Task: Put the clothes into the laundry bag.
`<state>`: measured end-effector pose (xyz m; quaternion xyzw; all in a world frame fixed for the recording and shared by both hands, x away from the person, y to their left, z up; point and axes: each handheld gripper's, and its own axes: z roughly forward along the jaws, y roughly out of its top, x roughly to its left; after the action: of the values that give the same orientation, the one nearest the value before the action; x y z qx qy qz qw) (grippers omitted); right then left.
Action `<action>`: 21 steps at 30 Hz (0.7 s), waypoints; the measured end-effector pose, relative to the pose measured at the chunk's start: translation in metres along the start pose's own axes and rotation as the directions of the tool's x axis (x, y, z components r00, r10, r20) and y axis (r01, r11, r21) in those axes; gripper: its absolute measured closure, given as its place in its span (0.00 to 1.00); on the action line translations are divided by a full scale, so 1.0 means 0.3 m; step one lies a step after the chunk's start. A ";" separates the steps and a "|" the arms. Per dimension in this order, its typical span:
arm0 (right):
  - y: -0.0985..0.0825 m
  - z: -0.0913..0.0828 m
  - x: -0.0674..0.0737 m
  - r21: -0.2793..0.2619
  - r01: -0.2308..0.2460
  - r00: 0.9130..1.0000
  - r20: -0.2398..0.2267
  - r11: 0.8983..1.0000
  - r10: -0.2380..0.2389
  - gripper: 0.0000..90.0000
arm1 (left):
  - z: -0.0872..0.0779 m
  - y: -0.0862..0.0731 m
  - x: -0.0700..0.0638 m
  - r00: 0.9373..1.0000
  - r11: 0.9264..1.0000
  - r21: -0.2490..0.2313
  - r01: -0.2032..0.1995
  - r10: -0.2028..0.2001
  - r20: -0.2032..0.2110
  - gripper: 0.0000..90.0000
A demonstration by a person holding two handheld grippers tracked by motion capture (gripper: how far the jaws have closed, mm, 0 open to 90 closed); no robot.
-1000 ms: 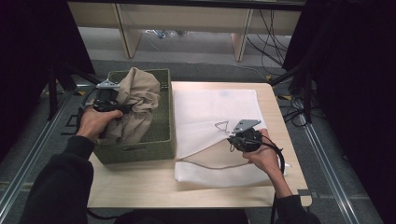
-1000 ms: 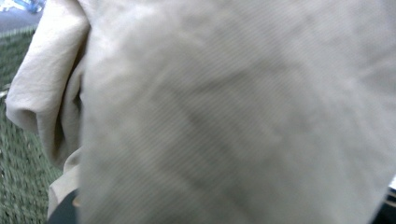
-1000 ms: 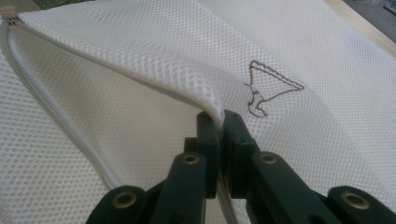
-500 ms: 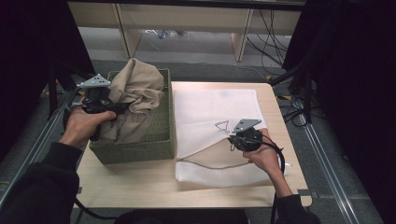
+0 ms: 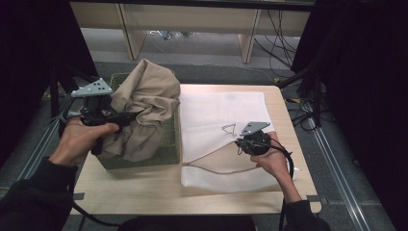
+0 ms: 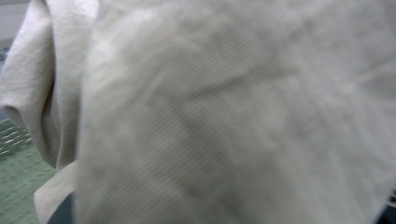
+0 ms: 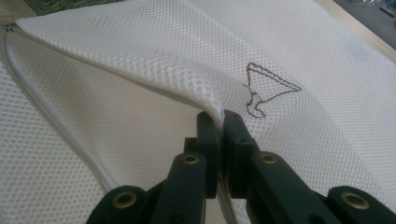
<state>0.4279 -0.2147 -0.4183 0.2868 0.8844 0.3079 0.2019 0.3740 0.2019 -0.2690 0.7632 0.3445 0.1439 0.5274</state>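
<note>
No legible text or brand name appears on any item. The sole marking is a brown outline emblem point(image 7: 271, 88), roughly triangular, on the upper layer of the white mesh laundry bag point(image 5: 226, 113).

The mesh laundry bag lies flat on the right half of the wooden table point(image 5: 144, 185). The right gripper point(image 7: 223, 122) has its jaws pressed together on the upper edge of the bag opening, beside the zipper point(image 7: 42, 107), and holds that edge raised off the lower layer. In the high view the right gripper point(image 5: 243, 143) sits at the bag's near right part.

The beige cloth point(image 5: 144, 108) hangs from the left gripper point(image 5: 127, 115) above the green basket point(image 5: 166, 151), its lower folds resting in the basket. The jaws pinch the cloth; in the left gripper view the beige cloth point(image 6: 233, 116) covers them.

Change from the earlier frames: the left gripper has risen and shifted toward the table's left edge, drawing more cloth out of the basket. The right gripper and the bag are unchanged in position.
</note>
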 end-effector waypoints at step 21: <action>0.002 -0.010 -0.021 -0.021 0.004 1.000 -0.005 1.000 -0.004 0.97 | 0.098 -0.068 -0.317 0.954 0.996 0.069 -0.063 0.040 0.298 0.78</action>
<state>0.4313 -0.2196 -0.4144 0.2823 0.8823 0.3174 0.2031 0.3149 0.1210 -0.2856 0.8047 0.2469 0.0280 0.5391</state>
